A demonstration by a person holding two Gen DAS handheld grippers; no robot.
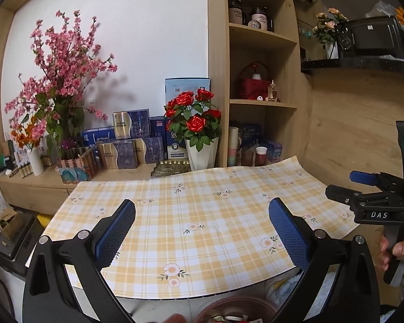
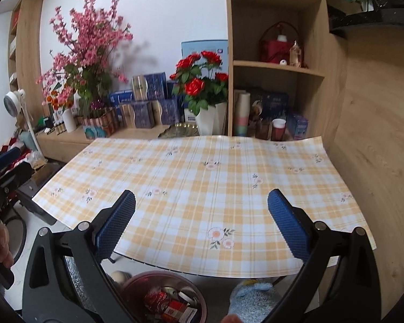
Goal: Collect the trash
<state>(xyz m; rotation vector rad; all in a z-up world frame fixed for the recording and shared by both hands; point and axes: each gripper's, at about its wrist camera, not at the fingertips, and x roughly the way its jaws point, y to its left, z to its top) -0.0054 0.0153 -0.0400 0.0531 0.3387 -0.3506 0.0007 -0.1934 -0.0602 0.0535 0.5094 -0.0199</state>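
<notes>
A reddish trash bin [image 2: 137, 282] stands on the floor under the table's near edge, with red wrappers and other trash [image 2: 169, 304] inside; in the left wrist view only its rim [image 1: 229, 302] shows. My left gripper [image 1: 202, 210] hangs open over the yellow plaid tablecloth [image 1: 202, 242], nothing between its blue pads. My right gripper [image 2: 202, 202] is open too, above the same cloth [image 2: 202, 177], with nothing held. Each gripper also shows in the other's view: the right gripper [image 1: 344, 184] at the right edge, the left gripper [image 2: 12, 162] at the left edge.
Behind the table a low wooden counter carries a white vase of red roses [image 1: 194, 123], blue and gold boxes [image 1: 126, 145] and pink blossoms [image 1: 64, 75]. A wooden shelf unit [image 1: 261, 102] stands at the back right. A blue fuzzy slipper [image 2: 250, 298] lies beside the bin.
</notes>
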